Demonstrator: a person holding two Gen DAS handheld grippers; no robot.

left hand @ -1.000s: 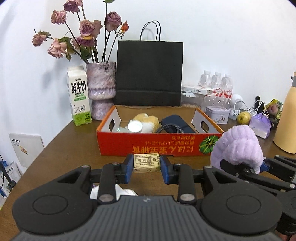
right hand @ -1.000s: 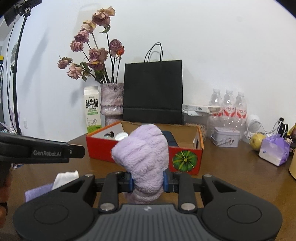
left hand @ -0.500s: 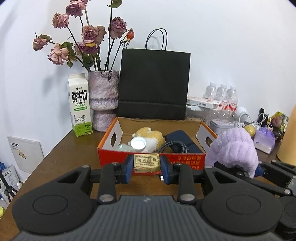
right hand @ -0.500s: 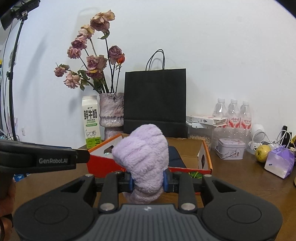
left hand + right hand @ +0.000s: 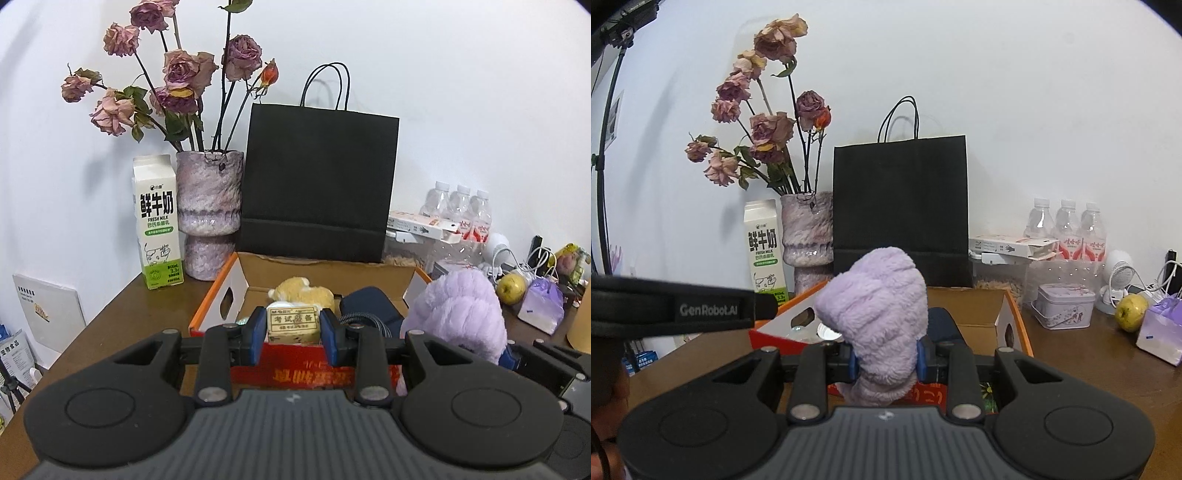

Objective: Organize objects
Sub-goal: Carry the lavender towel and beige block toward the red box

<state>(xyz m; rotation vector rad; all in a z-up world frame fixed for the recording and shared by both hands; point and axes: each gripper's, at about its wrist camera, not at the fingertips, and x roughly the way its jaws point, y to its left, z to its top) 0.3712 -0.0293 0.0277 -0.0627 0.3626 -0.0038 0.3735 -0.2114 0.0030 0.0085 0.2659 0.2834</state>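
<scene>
My left gripper [image 5: 293,334] is shut on a small tan eraser block [image 5: 293,322] with printed characters, held just over the near wall of the red cardboard box [image 5: 310,373]. The right gripper [image 5: 885,360] is shut on a fluffy purple plush [image 5: 882,314], also seen at the right of the left wrist view, purple plush [image 5: 458,314]. It hangs above the box's front edge [image 5: 931,393]. Inside the box lie a yellow plush toy [image 5: 301,291], a dark blue pouch [image 5: 369,306] and a round shiny lid [image 5: 829,332].
Behind the box stand a black paper bag [image 5: 317,184], a vase of dried roses [image 5: 208,221] and a milk carton [image 5: 157,225]. On the right are water bottles [image 5: 1065,229], a small tin [image 5: 1063,306], a green apple [image 5: 1131,312] and a purple packet [image 5: 1161,332].
Both grippers have moved forward toward the box and slightly up, each keeping its hold. The box now sits right beneath the fingertips instead of well ahead of them.
</scene>
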